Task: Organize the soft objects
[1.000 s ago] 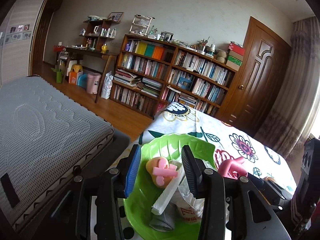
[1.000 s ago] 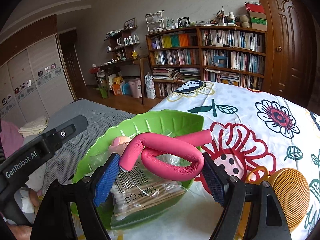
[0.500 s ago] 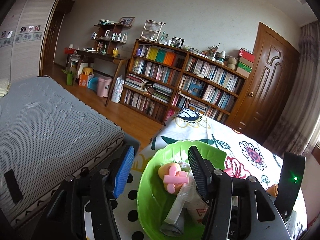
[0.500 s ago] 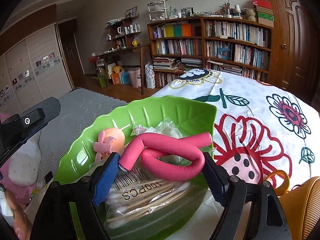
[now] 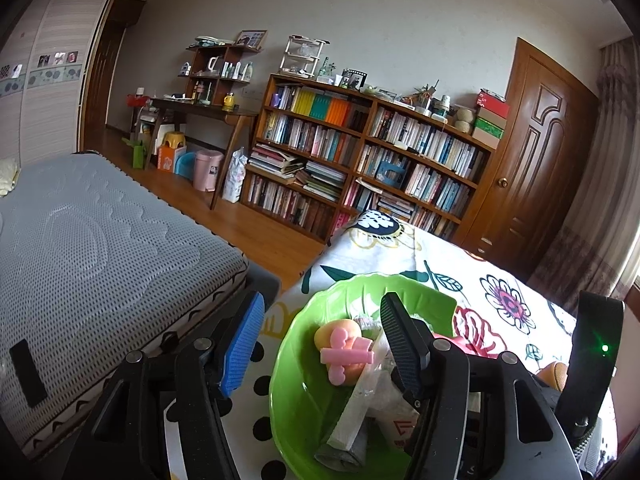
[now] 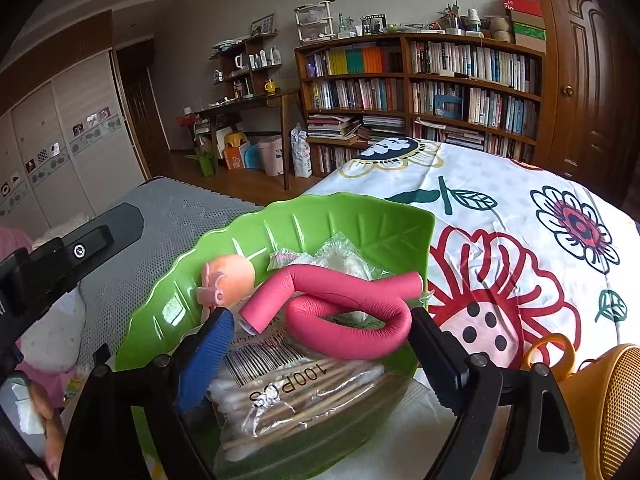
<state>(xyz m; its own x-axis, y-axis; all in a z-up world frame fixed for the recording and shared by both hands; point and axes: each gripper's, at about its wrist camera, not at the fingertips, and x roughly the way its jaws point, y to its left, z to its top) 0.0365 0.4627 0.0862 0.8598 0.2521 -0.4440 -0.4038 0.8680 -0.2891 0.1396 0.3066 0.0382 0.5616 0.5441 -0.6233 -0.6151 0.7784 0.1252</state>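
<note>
Floral tablecloth under bent pink foam roller, both grippers agape, roller ungripped.

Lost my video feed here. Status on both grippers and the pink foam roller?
Left gripper open, empty, over green dish. Right gripper open around pink foam roller, lying in dish on cotton swab bag. Nothing blocking.

left gripper jaws spread wide, empty, angled down. right gripper jaws wide apart, nothing clamped, tilted down.
</note>
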